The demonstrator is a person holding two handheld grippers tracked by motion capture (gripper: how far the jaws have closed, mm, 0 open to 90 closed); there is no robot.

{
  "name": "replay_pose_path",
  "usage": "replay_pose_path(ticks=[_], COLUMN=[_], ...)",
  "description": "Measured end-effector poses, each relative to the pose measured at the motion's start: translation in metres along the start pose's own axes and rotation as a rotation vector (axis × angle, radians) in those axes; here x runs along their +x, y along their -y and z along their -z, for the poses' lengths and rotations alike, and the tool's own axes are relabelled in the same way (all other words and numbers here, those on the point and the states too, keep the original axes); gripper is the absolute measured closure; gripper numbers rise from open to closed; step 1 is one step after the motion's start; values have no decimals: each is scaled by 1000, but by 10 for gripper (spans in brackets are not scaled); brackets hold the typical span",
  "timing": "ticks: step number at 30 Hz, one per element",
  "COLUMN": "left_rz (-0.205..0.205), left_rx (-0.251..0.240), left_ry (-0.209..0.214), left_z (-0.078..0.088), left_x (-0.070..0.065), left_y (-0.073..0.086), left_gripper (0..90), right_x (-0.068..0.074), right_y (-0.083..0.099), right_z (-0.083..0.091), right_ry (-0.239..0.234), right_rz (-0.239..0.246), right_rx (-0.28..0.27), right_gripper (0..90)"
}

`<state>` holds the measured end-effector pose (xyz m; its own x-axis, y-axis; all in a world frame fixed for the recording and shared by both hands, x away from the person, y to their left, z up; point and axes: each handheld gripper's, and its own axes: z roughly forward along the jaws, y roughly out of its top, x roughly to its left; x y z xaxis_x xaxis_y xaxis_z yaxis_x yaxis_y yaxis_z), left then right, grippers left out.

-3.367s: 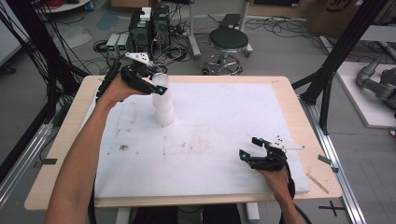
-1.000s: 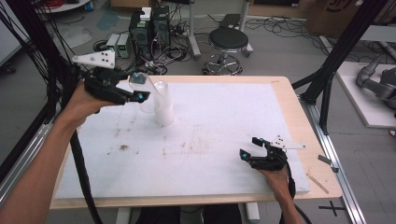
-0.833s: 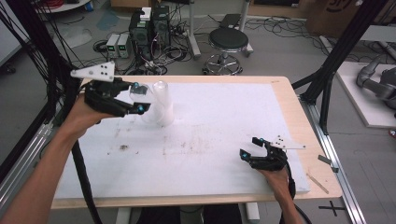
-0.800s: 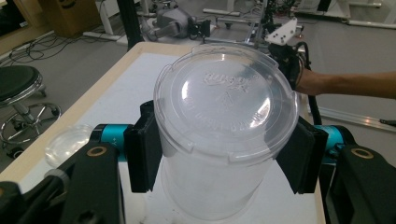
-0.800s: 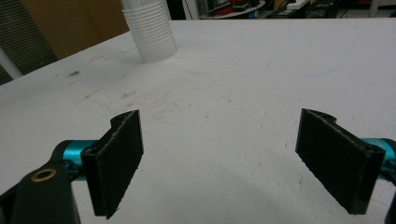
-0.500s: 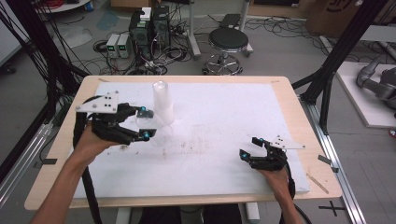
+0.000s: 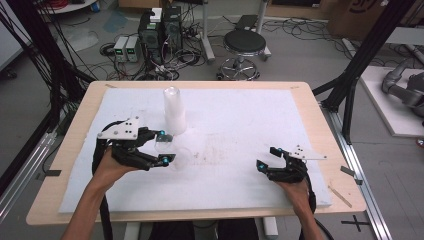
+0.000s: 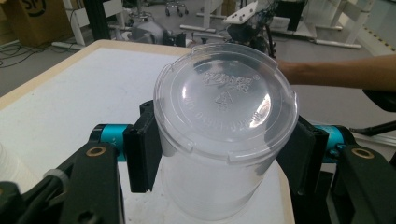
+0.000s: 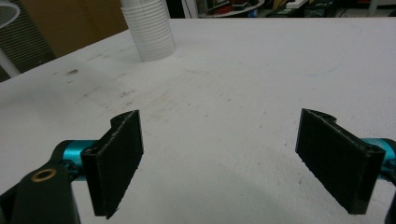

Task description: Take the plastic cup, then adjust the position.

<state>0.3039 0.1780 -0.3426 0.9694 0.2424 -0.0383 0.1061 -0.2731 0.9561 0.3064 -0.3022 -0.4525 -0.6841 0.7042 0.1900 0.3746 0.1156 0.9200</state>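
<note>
While left gripper point(image 8: 219, 163) pinches clear cup point(image 8: 224, 135) by its side walls | thin, light, slick, crushable: light squeeze | stack point(image 7: 174, 111) at 12 o'clock | right gripper point(image 9: 229, 163) spread, empty

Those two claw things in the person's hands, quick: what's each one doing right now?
Left gripper: closed on a clear plastic cup.
Right gripper: open, holding nothing, low over the white table mat.

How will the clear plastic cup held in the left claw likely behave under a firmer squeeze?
The clear cup looks thin-walled and see-through, so it probably flexes or dents easily. Held upside down and apparently empty in the left claw, it is likely very light. Its glossy surface may slip between the pads.
</note>
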Motion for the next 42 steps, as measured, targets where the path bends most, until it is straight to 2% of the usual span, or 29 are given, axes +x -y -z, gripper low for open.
replay_pose_path(ticks=[5, 6, 9, 14, 25, 33, 35, 37, 39, 40, 41, 42], left_rz=[1, 6, -1, 4, 4, 6, 7, 7, 8, 5, 4, 5], left_rx=[35, 31, 61, 62, 59, 33, 25, 13, 10, 9, 7, 4], left_ry=[-24, -18, -21, -19, -13, -11, -6, 3, 5, 6, 10, 13], left_z=[3, 4, 3, 1, 0, -1, -1, -2, -3, -3, -4, -5], left_x=[2, 2, 3, 5, 4, 4, 3, 2, 2, 1, 1, 0], left_y=[1, 2, 2, 2, 3, 3, 3, 2, 2, 2, 1, 1], left_gripper=[389, 389, 389, 389, 389, 389, 389, 389, 389, 389, 389, 389], right_x=[1, 1, 1, 1, 0, 0, -1, 1, 2, 5, 5, 9], right_y=[0, 0, 0, 0, 0, -1, -3, -10, -12, -18, -18, -24], right_z=[0, 0, 0, 0, 0, 3, 5, 10, 12, 13, 13, 14], right_ry=[5, 7, 2, 4, -7, -29, -33, -42, -48, -59, -59, -81], right_rz=[5, 5, 1, 2, -4, 10, 18, 25, 25, 47, 47, 55], right_rx=[-1, -3, -2, -1, -4, -17, -28, -62, -66, -84, -84, -89], right_gripper=[150, 150, 150, 150, 150, 150, 150, 150, 149, 149, 149, 149])
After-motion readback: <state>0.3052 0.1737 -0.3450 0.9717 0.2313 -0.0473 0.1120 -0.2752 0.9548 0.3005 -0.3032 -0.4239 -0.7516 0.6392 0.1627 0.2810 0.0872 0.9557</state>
